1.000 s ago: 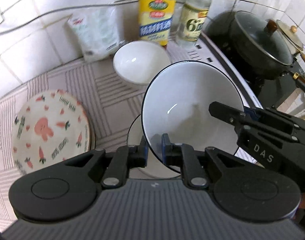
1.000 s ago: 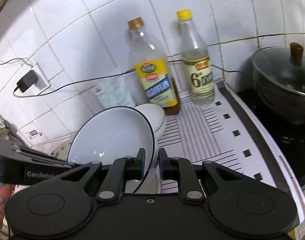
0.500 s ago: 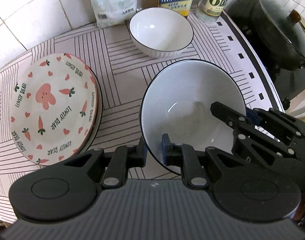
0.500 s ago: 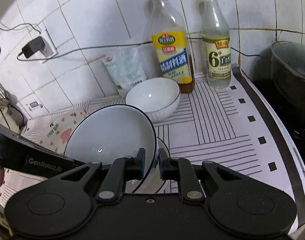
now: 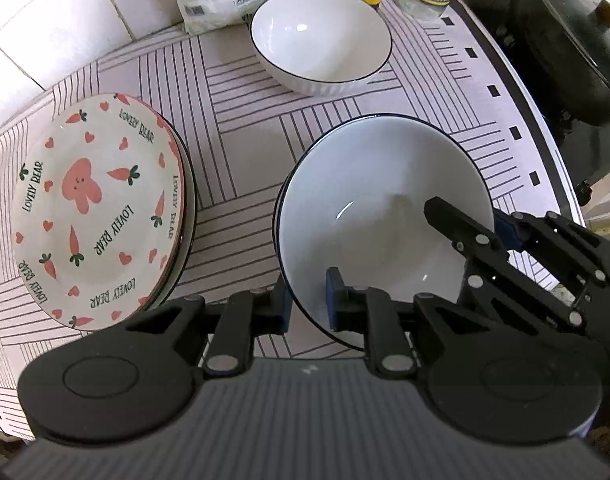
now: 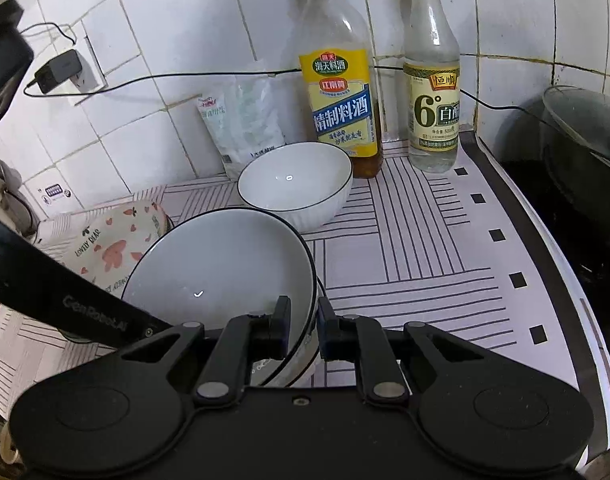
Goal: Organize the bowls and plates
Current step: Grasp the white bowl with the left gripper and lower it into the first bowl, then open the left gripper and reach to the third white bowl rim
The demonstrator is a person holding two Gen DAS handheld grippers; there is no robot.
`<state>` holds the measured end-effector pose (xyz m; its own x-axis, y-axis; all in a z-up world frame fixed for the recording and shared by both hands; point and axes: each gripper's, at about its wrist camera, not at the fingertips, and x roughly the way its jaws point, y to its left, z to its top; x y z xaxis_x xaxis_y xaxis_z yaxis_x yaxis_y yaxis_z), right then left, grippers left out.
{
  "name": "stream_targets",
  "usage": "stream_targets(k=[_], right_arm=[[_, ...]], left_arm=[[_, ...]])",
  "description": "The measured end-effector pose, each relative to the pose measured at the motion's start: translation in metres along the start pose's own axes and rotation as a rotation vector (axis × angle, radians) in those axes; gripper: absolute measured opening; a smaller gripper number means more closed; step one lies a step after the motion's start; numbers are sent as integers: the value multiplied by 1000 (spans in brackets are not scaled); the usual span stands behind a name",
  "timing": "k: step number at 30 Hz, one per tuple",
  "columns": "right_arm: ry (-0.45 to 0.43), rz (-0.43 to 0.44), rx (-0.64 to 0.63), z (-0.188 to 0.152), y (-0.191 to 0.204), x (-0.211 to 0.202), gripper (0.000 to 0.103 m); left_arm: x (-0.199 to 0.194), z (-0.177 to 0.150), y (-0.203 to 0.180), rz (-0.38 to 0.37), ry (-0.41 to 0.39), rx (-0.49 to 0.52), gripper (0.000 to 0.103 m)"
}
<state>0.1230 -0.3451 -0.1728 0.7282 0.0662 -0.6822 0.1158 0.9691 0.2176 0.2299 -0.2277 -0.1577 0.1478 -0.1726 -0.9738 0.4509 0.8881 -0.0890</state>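
A white bowl with a dark rim (image 5: 385,208) (image 6: 225,264) sits low over another bowl of the same kind, whose rim just shows beneath it. My left gripper (image 5: 308,300) is shut on its near rim. My right gripper (image 6: 304,322) is shut on its right rim and also shows in the left wrist view (image 5: 501,236). A second white bowl (image 5: 321,38) (image 6: 295,182) stands farther back by the bottles. A stack of carrot-and-bunny plates (image 5: 97,208) (image 6: 113,248) lies to the left.
A striped mat (image 5: 241,152) covers the counter. A yellow-labelled bottle (image 6: 339,76), a clear vinegar bottle (image 6: 433,76) and a white bag (image 6: 241,124) stand against the tiled wall. A black lidded pot (image 5: 561,36) sits on the stove at the right. A charger cable runs along the wall.
Both grippers have lowered the held bowl from a tilted, raised pose to nearly level over the bowl below. The views have tipped downward toward the counter.
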Motion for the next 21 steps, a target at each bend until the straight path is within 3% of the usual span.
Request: stream_targets(k=[3,7,10,21], right_arm=[[-8,-21,-40,0,4,2,18],[-9,-66,-116,1,12,4,18],[-2,-72,-109,3,11,5,18],[-21,-170,-359,-5,36,15,19]], left_arm=[[5,7,3,-10,32,-11,14],[5,6,-5,11,32,52,15],[9,7,-5,14,46,52,16],[15,11,-3,43,57,48,17]])
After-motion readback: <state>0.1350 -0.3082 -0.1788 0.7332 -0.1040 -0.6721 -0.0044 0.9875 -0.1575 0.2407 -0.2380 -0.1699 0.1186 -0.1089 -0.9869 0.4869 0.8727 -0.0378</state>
